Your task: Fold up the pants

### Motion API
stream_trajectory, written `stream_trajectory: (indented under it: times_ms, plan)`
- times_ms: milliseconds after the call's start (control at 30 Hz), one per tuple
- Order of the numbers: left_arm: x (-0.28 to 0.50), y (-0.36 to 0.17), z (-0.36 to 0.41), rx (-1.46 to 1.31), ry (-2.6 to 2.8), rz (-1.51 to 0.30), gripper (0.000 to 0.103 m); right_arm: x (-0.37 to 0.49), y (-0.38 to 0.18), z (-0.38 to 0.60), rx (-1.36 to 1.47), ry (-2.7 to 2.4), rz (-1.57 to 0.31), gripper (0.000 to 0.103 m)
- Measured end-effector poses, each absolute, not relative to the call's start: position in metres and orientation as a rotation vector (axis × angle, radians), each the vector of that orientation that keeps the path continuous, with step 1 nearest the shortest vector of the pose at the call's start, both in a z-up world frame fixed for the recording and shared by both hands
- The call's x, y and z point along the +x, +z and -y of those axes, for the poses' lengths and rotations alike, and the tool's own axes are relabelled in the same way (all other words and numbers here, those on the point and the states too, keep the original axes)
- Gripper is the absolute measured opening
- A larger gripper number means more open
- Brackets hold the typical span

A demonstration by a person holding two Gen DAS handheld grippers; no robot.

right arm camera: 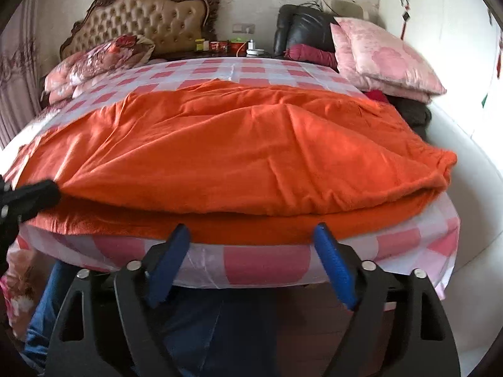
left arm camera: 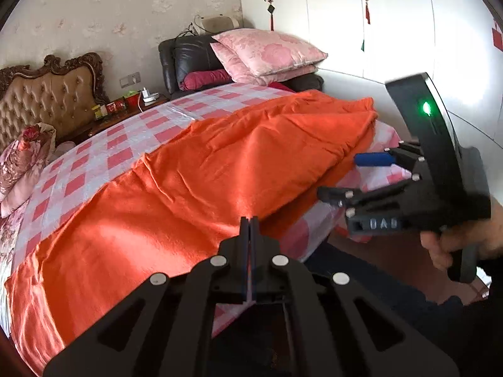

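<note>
Bedroom: floral-papered wall [left arm camera: 135, 9]; carved, tufted headboard [right arm camera: 147, 15]; bed in pink-checked sheet [right arm camera: 261, 72]; cluttered nightstand [right arm camera: 232, 51]; black leather chair [right arm camera: 301, 28] far right, pink pillows [right arm camera: 386, 56] stacked beside it; white wardrobe [left arm camera: 377, 31], brightly lit.

The orange cloth [right arm camera: 239, 144] looks soft, matt and slightly fuzzy — creased throughout. Under it, the checked sheet [right arm camera: 257, 264] has a smooth, faintly shiny finish. The right gripper [right arm camera: 251, 235] is matt black plastic with textured blue pads [right arm camera: 333, 267].
</note>
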State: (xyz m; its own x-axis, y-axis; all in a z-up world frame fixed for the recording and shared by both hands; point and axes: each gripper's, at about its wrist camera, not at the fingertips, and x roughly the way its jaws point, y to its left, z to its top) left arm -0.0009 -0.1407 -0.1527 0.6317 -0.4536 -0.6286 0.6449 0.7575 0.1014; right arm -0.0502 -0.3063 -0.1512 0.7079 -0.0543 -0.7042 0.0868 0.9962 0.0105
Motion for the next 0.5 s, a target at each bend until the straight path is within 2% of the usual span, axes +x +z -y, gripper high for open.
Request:
stream_trajectory:
  times_ms: [233,367,433,500]
  plan:
    - [0.001,-0.177,0.147,0.382,-0.636,-0.666,0.0,-0.063,-0.15,0.328,0.085,-0.121,-0.77,0.079]
    - [0.004,-0.183,0.144,0.346,-0.646,-0.684,0.004,-0.076,-0.139,0.353,0.12,-0.162,-0.729,0.079]
    - [0.004,-0.182,0.141,0.319,-0.669,-0.698,0.011,-0.077,-0.13,0.376,0.157,-0.191,-0.698,0.079]
    - [0.002,-0.177,0.137,0.28,-0.708,-0.7,0.023,-0.072,-0.12,0.397,0.178,-0.225,-0.666,0.079]
